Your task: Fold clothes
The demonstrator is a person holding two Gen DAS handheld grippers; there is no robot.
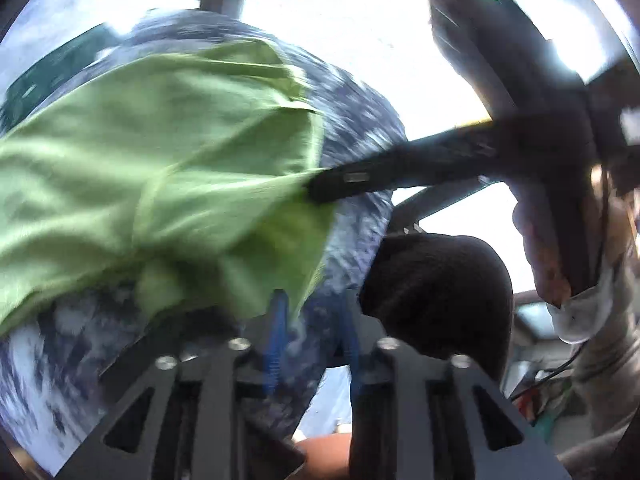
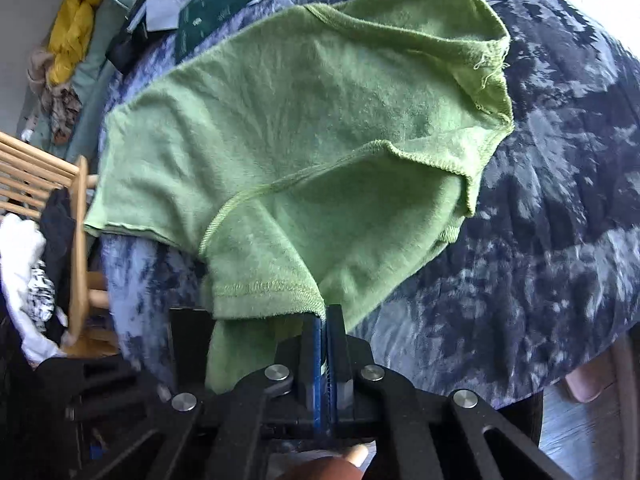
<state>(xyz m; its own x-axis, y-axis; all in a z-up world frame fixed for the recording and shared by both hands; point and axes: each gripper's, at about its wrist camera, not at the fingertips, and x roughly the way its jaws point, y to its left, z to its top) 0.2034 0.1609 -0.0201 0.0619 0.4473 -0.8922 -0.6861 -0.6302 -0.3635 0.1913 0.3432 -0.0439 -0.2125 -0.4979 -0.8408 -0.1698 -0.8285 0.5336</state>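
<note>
A: Where the right claw (image 2: 327, 320) sits at the bottom of its own view, what has it got?

B: Its two jaws stand pressed together, and a hemmed corner of the green shirt (image 2: 288, 148) is pinched between the blue pads. The cloth runs straight up from that pinch.

A: And where is the shirt lying?

B: Spread on the blue and white mottled bedcover (image 2: 540, 200). Nearest the claw is the stitched hem; past it a curved seam crosses the cloth, then a folded-over flap with a frayed edge at the shirt's far right corner. The near left part of the shirt hangs a little over the cover's edge.

A: Anything beyond the shirt?

B: Left of it, off the cover, a wooden rack (image 2: 60, 184) with white and dark clothes heaped by it. Past the shirt's far edge lie dark green cards (image 2: 224, 4) and pale paper, and further left a yellow cloth (image 2: 76, 16).

A: What about the left claw (image 1: 312, 320)?

B: Its view is blurred. The blue-padded fingers stand apart with a gap between them, and the shirt's (image 1: 160, 152) lower edge comes down right by the left pad; I cannot tell whether it touches. Nothing is pinched there.

A: And farther out in that view?

B: The right claw's dark finger reaches across from the right and meets the shirt's right edge. A dark rounded lump (image 1: 440, 296) sits just right of the shirt.
</note>
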